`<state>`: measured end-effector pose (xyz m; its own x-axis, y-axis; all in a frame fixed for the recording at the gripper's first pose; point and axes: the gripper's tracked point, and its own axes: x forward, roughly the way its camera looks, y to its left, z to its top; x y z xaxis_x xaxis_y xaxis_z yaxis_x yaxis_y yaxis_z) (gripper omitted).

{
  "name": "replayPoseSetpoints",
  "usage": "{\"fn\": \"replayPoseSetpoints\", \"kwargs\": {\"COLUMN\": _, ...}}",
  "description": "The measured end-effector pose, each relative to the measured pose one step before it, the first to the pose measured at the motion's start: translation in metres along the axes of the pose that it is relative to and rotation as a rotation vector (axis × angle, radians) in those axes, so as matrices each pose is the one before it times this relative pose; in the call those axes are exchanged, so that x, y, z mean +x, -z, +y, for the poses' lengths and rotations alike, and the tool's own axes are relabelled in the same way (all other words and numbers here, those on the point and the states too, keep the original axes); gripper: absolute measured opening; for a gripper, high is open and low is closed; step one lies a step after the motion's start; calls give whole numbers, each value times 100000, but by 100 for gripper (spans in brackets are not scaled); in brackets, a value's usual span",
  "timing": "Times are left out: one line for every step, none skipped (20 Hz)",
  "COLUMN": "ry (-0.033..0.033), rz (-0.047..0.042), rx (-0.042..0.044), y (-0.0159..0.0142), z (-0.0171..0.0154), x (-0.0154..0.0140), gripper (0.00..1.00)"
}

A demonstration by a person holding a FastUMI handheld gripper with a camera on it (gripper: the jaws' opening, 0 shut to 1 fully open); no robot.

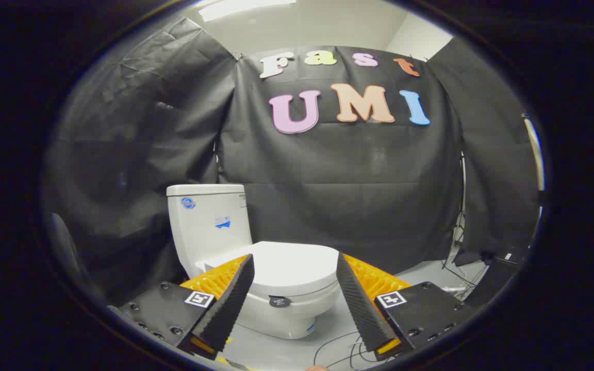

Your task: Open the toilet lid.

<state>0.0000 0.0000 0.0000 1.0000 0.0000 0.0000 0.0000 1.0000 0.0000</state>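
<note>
A white toilet stands on the floor against the black cloth wall, its tank at the back left. Its lid lies flat and closed over the bowl, with a small dark round tag on the front edge. My gripper hovers in front of the toilet, a little above lid height. Its fingers are spread wide, and the lid shows in the gap between them, some way beyond the tips. Nothing is held.
Black cables lie looped on the pale floor right of the bowl. A light stand with a tripod base rises at the right against the cloth. A dark box sits on the floor at far right.
</note>
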Motion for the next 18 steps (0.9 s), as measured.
{"fn": "replayPoseSetpoints", "kwargs": {"ry": 1020, "rz": 266, "rx": 530, "y": 45, "z": -531, "x": 84, "gripper": 98}}
{"fn": "replayPoseSetpoints", "kwargs": {"ry": 12, "rz": -26, "rx": 1748, "y": 183, "z": -171, "x": -48, "gripper": 97}}
{"fn": "replayPoseSetpoints", "kwargs": {"ry": 408, "rz": 336, "rx": 1143, "y": 116, "z": -153, "x": 167, "gripper": 97}}
{"fn": "replayPoseSetpoints", "kwargs": {"ry": 371, "rz": 1265, "rx": 590, "y": 454, "z": -211, "x": 72, "gripper": 96}}
{"fn": "replayPoseSetpoints", "kwargs": {"ry": 234, "rz": 1022, "rx": 428, "y": 206, "z": -51, "x": 86, "gripper": 96}}
{"fn": "replayPoseSetpoints", "kwargs": {"ry": 334, "rz": 414, "rx": -417, "y": 113, "z": -75, "x": 47, "gripper": 96}}
{"fn": "replayPoseSetpoints", "kwargs": {"ry": 214, "rz": 186, "rx": -843, "y": -133, "z": 45, "x": 101, "gripper": 96}}
{"fn": "replayPoseSetpoints", "kwargs": {"ry": -195, "rz": -242, "rx": -388, "y": 63, "z": 100, "x": 70, "gripper": 96}}
{"fn": "replayPoseSetpoints", "kwargs": {"ry": 0, "rz": 84, "rx": 56, "y": 0, "z": 93, "x": 70, "gripper": 96}}
{"fn": "replayPoseSetpoints", "kwargs": {"ry": 218, "rz": 462, "rx": 469, "y": 331, "z": -57, "x": 159, "gripper": 96}}
{"fn": "replayPoseSetpoints", "kwargs": {"ry": 425, "rz": 512, "rx": 711, "y": 161, "z": -156, "x": 104, "gripper": 96}}
{"fn": "replayPoseSetpoints", "kwargs": {"ry": 687, "rz": 921, "rx": 972, "y": 373, "z": -131, "x": 189, "gripper": 96}}
{"fn": "replayPoseSetpoints", "kwargs": {"ry": 792, "rz": 759, "rx": 1076, "y": 240, "z": -220, "x": 190, "gripper": 96}}
{"fn": "replayPoseSetpoints", "kwargs": {"ry": 984, "rz": 992, "rx": 1260, "y": 324, "z": -306, "x": 190, "gripper": 96}}
{"fn": "replayPoseSetpoints", "kwargs": {"ry": 683, "rz": 1015, "rx": 938, "y": 312, "z": -202, "x": 174, "gripper": 96}}
{"fn": "replayPoseSetpoints", "kwargs": {"ry": 752, "rz": 824, "rx": 930, "y": 321, "z": -199, "x": 273, "gripper": 96}}
{"fn": "replayPoseSetpoints", "kwargs": {"ry": 628, "rz": 1149, "rx": 1288, "y": 351, "z": -135, "x": 311, "gripper": 96}}
{"fn": "replayPoseSetpoints", "kwargs": {"ry": 471, "rz": 1162, "rx": 1273, "y": 430, "z": -42, "x": 290, "gripper": 96}}
